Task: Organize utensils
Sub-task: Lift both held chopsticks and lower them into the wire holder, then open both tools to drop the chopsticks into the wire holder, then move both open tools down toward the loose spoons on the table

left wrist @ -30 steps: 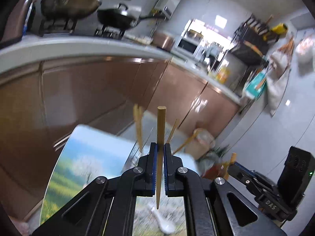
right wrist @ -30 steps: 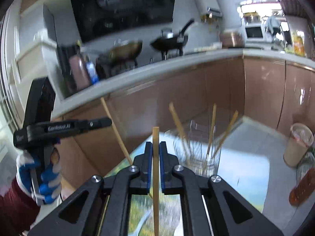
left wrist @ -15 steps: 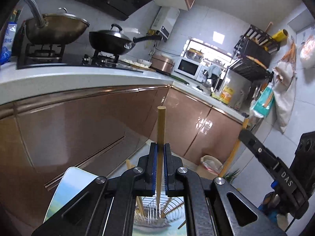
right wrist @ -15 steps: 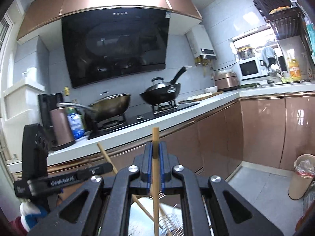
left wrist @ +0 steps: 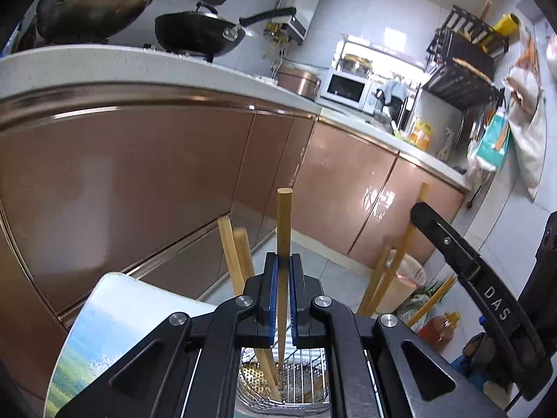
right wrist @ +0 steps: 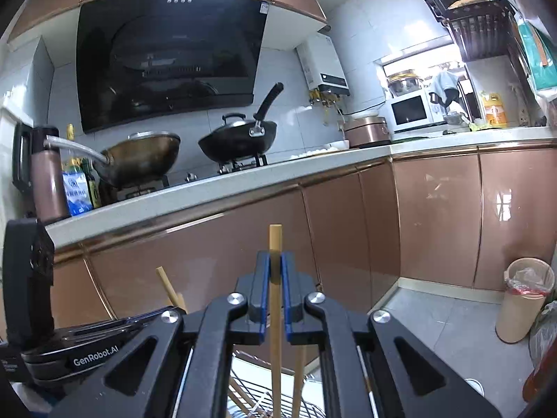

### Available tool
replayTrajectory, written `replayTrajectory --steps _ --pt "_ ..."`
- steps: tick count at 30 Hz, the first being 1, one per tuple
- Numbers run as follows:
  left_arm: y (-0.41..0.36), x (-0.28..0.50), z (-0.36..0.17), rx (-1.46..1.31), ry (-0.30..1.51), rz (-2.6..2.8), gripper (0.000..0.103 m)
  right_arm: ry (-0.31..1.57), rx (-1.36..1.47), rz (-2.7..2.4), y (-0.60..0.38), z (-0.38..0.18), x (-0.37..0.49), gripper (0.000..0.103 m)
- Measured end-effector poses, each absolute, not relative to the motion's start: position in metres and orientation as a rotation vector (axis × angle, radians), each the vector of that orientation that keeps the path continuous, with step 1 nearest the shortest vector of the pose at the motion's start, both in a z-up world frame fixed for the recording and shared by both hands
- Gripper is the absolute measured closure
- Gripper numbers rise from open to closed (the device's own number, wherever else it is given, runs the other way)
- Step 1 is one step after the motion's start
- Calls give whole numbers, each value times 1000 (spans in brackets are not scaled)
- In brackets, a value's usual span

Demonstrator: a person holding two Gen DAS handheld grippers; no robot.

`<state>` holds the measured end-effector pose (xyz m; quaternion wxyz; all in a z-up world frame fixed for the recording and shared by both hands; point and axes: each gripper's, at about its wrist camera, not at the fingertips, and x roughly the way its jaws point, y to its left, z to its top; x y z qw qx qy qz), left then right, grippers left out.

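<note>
- Between your left gripper's [left wrist: 283, 299] blue pads, a chopstick [left wrist: 284, 244] is pinched upright, its lower tip hanging inside the wire holder [left wrist: 306, 379] just above the perforated floor. If you let go while the stick leans, it could tip against the sticks already standing there and knock them askew.
- In your right gripper [right wrist: 275, 296], the jaws are likewise pressed onto a second chopstick [right wrist: 275, 278], whose lower end hangs over the same holder [right wrist: 254, 400]. Both sticks head for one small opening, so the two tools could bump, or one tip could catch on the wire rim and twist in the pads.
- Just beside the left stick, two leaning chopsticks [left wrist: 240, 261] crowd the entry; a crooked descent may wedge yours between them.
- Under the holder, the picture-printed table [left wrist: 115, 317] has a near edge; a push from either tool might slide the holder toward it.
- Against a second ago, both tools have dropped and closed in: the holder then stood ahead of the tips, and now it lies directly beneath them.
- Farther off, the brown cabinets [right wrist: 435, 216] and the pans [right wrist: 240, 139] on the stove fill more of each view than before.
</note>
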<state>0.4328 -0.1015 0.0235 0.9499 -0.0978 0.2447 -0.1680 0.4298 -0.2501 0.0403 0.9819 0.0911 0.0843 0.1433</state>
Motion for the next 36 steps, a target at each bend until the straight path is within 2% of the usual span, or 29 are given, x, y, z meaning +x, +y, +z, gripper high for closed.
replayTrajectory --steps 11,20,25,29,31,36 --pt "-98 414 12 -134 515 -297 97 232 140 263 -240 10 415 96" --pt "-100 407 21 -133 549 -293 97 269 139 240 -251 12 397 95" --pt "-92 392 34 -147 543 -292 83 248 141 236 -256 30 372 95" --pt "-80 366 51 -143 518 -295 79 235 138 226 -265 48 344 95" --pt "-72 353 59 -144 514 -295 71 246 137 221 -268 55 331 95" --pt "-44 313 83 -129 517 -281 68 286 117 215 -271 70 293 95"
